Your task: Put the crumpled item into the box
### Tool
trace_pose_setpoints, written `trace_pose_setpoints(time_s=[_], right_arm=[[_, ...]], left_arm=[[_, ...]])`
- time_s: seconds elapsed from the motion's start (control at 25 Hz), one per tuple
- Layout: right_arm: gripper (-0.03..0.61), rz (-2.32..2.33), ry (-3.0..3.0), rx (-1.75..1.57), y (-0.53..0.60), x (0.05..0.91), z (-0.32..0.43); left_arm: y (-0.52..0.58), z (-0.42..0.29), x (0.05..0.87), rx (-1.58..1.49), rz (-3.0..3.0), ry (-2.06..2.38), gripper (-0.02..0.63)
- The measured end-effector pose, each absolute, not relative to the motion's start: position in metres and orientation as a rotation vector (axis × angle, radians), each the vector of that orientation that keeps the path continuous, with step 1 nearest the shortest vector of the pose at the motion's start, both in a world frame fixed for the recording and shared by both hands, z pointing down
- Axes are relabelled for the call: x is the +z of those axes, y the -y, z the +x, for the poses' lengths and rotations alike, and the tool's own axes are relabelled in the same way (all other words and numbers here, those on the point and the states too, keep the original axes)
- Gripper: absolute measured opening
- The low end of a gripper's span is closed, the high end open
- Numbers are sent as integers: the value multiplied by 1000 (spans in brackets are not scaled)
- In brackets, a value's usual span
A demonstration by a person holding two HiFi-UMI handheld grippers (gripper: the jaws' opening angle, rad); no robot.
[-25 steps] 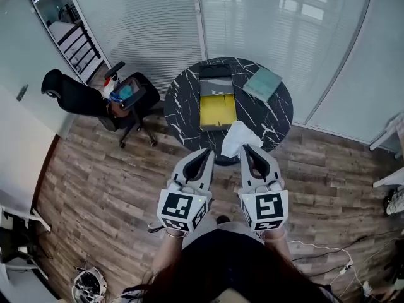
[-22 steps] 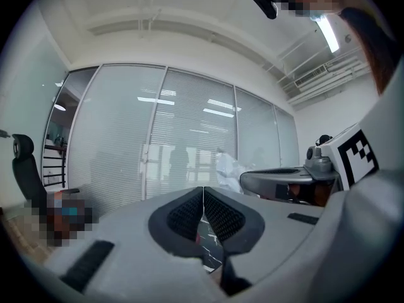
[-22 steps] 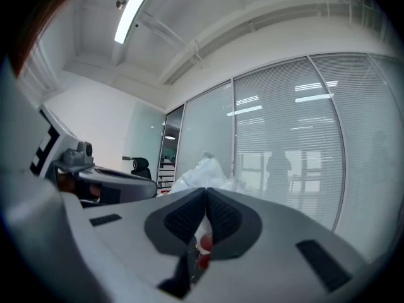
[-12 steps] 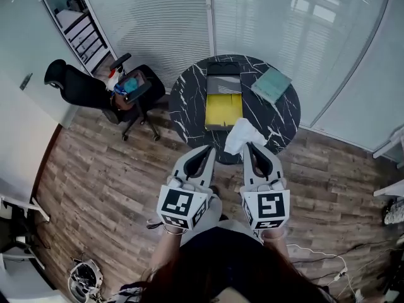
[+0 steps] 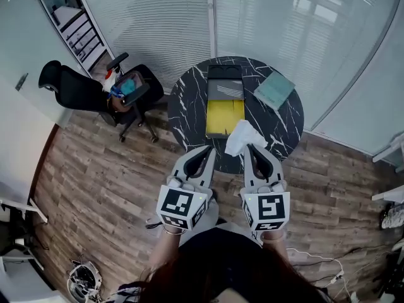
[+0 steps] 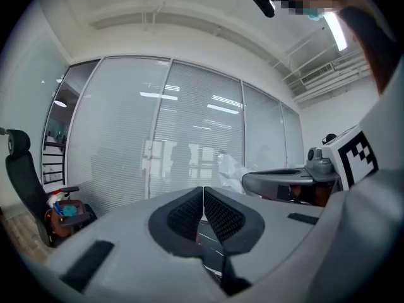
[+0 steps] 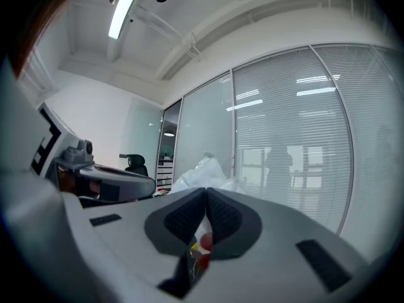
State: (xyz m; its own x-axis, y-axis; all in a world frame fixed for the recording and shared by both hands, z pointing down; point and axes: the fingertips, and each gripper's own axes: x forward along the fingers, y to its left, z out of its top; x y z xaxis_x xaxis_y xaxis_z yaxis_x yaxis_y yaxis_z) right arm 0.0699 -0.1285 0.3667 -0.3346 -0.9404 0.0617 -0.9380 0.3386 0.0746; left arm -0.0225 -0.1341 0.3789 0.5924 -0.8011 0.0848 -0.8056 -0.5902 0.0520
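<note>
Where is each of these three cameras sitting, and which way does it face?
Head view: on the person's head, facing steeply down at the round table, open box, left hand-held gripper, right hand-held gripper and the person's forearms.
Left gripper view: on the left hand-held gripper, looking along its shut jaws toward the glass wall.
Right gripper view: on the right hand-held gripper, looking along jaws shut on the crumpled bag.
Shared: both gripper views show the bag and glass wall.

Bright, even light was recorded, with daylight diffused through the blinded glass wall behind the round table. Reflections were seen on that glass. The crumpled item at the table's near edge was almost blown out. Edges were bent by fisheye. The left gripper and right gripper were blurred up close.
</note>
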Motion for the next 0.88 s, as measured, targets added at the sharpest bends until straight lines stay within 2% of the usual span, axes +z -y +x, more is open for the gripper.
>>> trace_pose_setpoints(time_s=[0.88], right_arm=[[26,1766,2411,5,249,380,53]], left_arm=[[258,-38,385,69,2727,1302,28]])
